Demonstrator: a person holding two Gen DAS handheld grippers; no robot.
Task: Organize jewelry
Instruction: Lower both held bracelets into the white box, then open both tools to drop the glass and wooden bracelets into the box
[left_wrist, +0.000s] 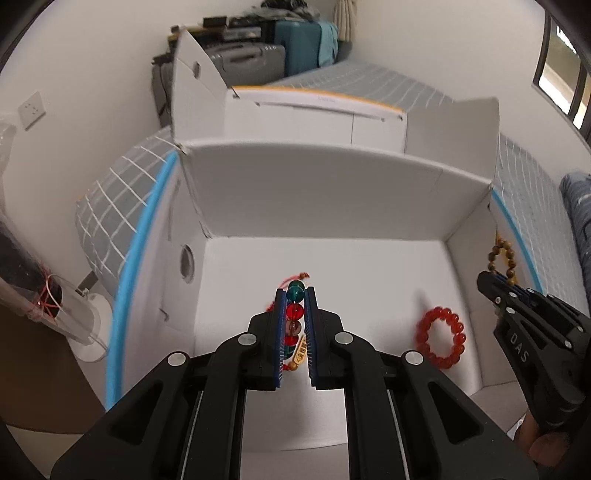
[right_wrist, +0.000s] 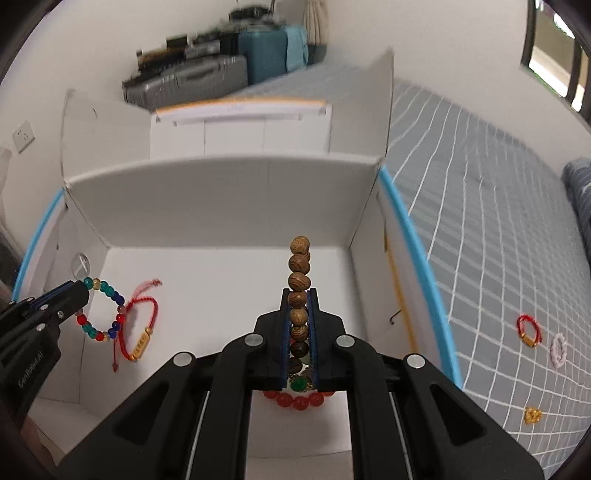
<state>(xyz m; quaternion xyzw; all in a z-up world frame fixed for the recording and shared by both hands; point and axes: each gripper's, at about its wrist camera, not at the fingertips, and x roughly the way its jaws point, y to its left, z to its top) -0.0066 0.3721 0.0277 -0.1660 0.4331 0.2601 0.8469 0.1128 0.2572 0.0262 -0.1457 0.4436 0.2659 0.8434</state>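
My left gripper (left_wrist: 295, 291) is shut on a bracelet of teal, red and clear glass beads (left_wrist: 294, 312) over the floor of an open white cardboard box (left_wrist: 314, 192). The right wrist view shows that bracelet (right_wrist: 101, 314) hanging as a loop from the left gripper (right_wrist: 83, 287). A red cord bracelet with a gold charm (right_wrist: 138, 334) lies right beside it. My right gripper (right_wrist: 299, 292) is shut on a wooden bead bracelet (right_wrist: 299, 266), standing edge-on over the box (right_wrist: 221, 199). A red bead bracelet (left_wrist: 441, 338) lies on the box floor, half hidden under the right gripper (left_wrist: 484, 276).
On the grey grid bedcover (right_wrist: 480, 221) right of the box lie a red cord ring (right_wrist: 530, 328), a pale pink ring (right_wrist: 558, 349) and a small gold piece (right_wrist: 532, 415). A blue hoop (right_wrist: 417, 236) edges the box. A white cabinet (left_wrist: 314, 114) and suitcases (right_wrist: 207, 77) stand behind.
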